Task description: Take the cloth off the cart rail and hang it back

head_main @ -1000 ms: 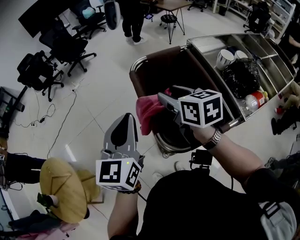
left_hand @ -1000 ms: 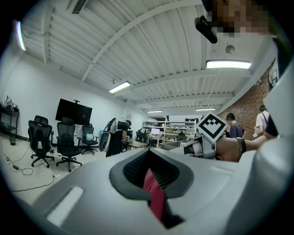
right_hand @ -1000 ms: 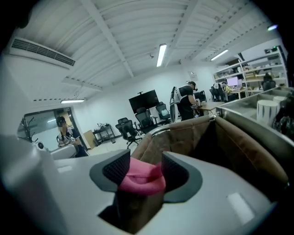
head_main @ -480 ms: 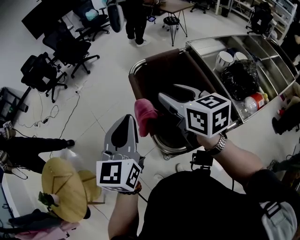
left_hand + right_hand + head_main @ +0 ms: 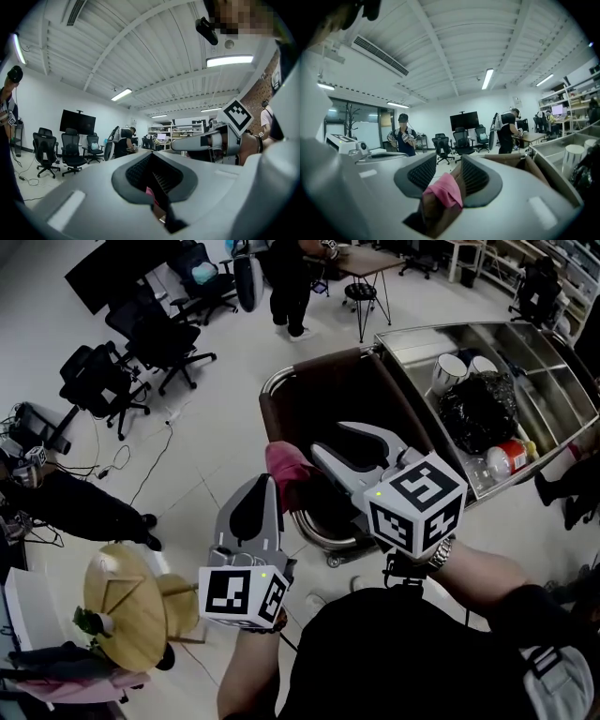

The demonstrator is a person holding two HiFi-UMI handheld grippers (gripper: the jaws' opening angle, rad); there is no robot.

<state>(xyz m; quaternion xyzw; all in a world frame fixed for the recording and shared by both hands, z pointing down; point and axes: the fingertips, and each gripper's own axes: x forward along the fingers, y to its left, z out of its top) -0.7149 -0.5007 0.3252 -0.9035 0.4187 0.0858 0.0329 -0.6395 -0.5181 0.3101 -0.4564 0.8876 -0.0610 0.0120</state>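
Your R gripper (image 5: 328, 439) just narrowed its 2 jaws round the pink cloth (image 5: 284, 465), no pinch yet. Cloth hasn't left the cart rail (image 5: 309, 367), so the grab's next. L gripper (image 5: 267, 480) is together, empty.

Pale tiled floor (image 5: 216, 427) — black office chairs (image 5: 101, 385), perhaps mesh

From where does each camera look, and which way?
Head view: on the person's head, steeply down at cart rail and pink cloth; left gripper, right gripper show.
Left gripper view: on that gripper, facing across the room; shut jaws show.
Right gripper view: on that gripper, facing the cart; jaws apart, just closing, gripping nothing.
Shared: both gripper views see the cloth.
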